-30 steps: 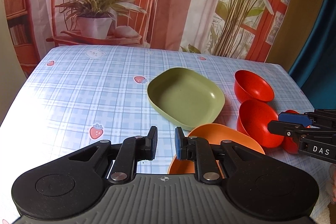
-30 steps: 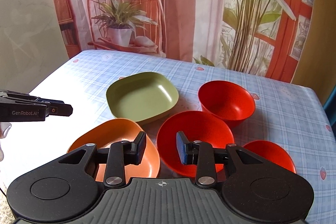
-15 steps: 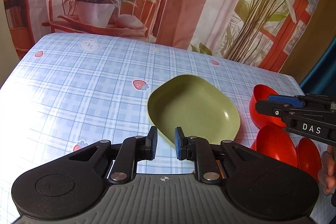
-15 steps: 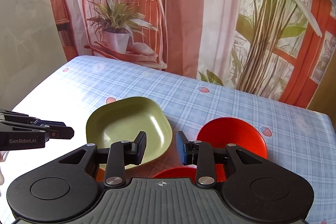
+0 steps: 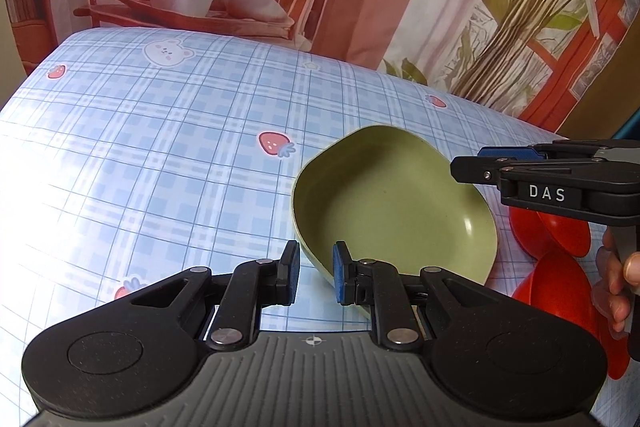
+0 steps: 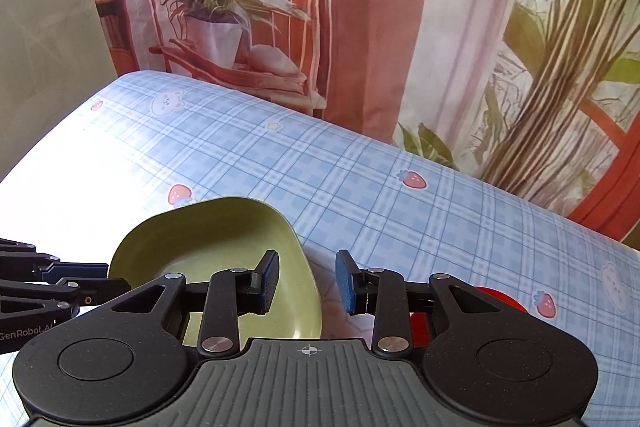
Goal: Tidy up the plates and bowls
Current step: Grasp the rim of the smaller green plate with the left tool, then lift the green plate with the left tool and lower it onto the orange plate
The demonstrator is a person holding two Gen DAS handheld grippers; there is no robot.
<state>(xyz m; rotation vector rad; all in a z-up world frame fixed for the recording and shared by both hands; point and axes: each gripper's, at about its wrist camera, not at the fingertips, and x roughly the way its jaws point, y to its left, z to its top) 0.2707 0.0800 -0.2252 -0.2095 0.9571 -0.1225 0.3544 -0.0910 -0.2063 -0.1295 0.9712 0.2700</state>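
A green squarish plate lies on the blue checked tablecloth. My left gripper hangs just over the plate's near rim, its jaws at their narrowest with nothing held. My right gripper stands open and empty over the plate's right rim; in the left wrist view the right gripper hovers above the plate's far right side. Red bowls sit to the right of the plate, partly hidden by that gripper. One red bowl peeks out behind my right finger.
The left gripper reaches in from the left edge of the right wrist view. A person's hand holds the right gripper's handle. A printed backdrop of plants and a chair hangs behind the table's far edge. Bare cloth spreads left and beyond the plate.
Both grippers have moved forward and down toward the green plate. The orange plate has dropped out of both views. Neither gripper's jaws have changed.
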